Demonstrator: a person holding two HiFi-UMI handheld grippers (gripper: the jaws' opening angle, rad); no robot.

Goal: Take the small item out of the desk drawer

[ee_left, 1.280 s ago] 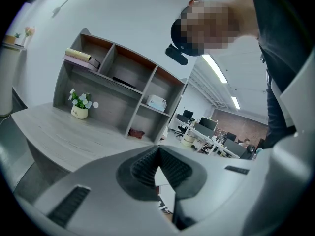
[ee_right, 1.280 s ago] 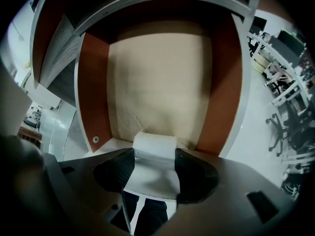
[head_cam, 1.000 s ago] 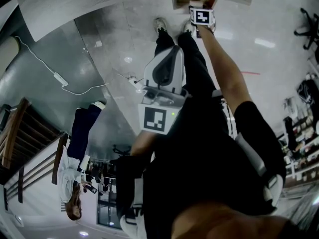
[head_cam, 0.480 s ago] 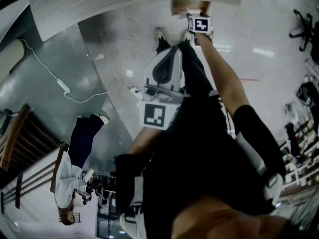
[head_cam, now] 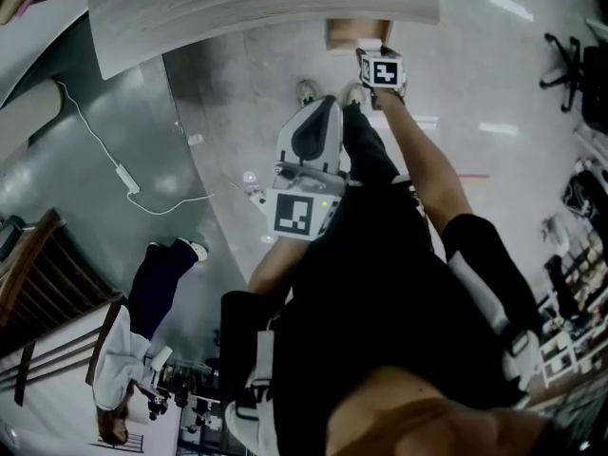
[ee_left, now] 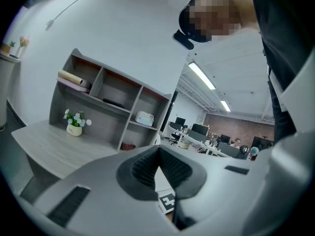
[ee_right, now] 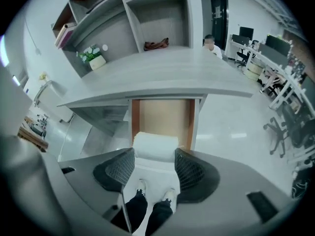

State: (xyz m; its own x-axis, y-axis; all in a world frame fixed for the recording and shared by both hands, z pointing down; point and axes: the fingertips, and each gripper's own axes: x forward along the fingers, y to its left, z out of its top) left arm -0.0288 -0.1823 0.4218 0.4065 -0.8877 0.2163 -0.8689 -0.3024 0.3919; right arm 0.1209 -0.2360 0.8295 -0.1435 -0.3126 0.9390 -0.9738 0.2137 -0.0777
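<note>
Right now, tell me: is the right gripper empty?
No, the right gripper is shut on a white item that sits between its jaws.

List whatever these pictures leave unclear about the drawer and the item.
- Drawer front: right gripper view, covered by the white roll held in the right gripper.
- Roll: head view, hidden behind that gripper's marker cube.
- What the roll is made of: plain white, cannot tell in any view.

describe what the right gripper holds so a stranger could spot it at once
Find the pale wood-grain desk and, under its front edge, the open drawer with a brown inside. In front of that drawer the right gripper clamps a white roll between its jaws, the only white cylinder against the brown.
</note>
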